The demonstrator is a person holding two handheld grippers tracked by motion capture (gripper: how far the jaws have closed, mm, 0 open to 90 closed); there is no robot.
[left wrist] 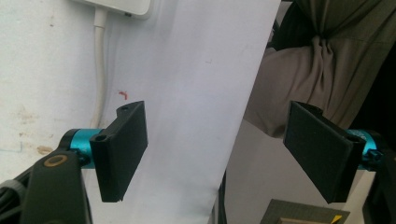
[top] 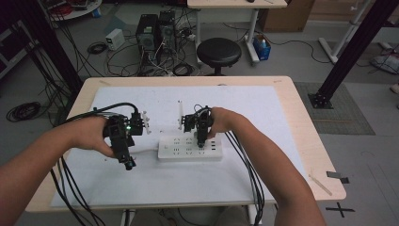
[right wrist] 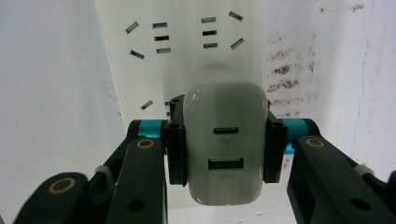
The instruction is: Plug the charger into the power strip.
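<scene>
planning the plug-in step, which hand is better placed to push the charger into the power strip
Right. The right gripper is shut on the white charger, directly over the power strip. The left gripper is open, empty, off beside the strip.

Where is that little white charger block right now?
The white charger is clamped between the right gripper's jaws, directly over the white power strip near the table's middle in the high view, at the strip's right part.
</scene>
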